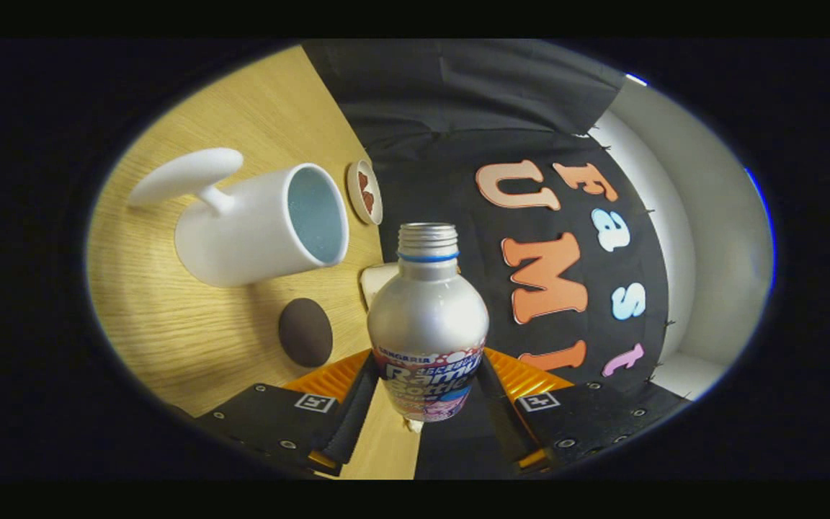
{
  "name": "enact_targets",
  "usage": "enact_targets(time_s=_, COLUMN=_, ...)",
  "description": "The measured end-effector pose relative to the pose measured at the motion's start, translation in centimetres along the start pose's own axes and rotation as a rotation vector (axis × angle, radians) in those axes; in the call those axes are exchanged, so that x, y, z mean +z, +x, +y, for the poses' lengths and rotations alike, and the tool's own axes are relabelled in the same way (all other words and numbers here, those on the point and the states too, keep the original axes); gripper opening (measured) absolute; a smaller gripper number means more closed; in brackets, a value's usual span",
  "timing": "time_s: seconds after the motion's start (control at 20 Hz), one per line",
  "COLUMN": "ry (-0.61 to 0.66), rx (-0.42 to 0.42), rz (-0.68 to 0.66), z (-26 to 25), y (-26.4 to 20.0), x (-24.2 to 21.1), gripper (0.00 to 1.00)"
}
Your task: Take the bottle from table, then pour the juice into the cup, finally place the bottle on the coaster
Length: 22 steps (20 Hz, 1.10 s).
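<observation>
In the rolled gripper view the wooden worktop [192, 324] stands on edge, so everything on it appears sideways. Farthest left is the white cup [260, 223] with its broad handle, its open mouth facing the bottle. Below it lies a dark round coaster [305, 331], and beyond the cup's rim sits a small dish [364, 192] with reddish pieces inside. The gripper [426, 393] is clamped on the silver bottle [427, 317], both fingers pressing its labelled body; the capless neck is near the cup's rim.
</observation>
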<state>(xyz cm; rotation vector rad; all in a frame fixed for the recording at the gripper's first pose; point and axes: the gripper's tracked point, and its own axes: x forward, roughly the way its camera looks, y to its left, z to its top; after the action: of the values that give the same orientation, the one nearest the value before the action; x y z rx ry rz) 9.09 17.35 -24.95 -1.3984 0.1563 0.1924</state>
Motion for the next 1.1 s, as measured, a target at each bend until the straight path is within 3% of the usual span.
enact_targets(time_s=0.4, ry=-0.235, rx=-0.082, rz=-0.052, z=-1.7, y=0.5, x=1.1, gripper=0.77)
enact_targets(time_s=1.1, ry=-0.341, rx=-0.090, rz=-0.061, z=-2.6, y=1.2, x=1.0, gripper=0.76)
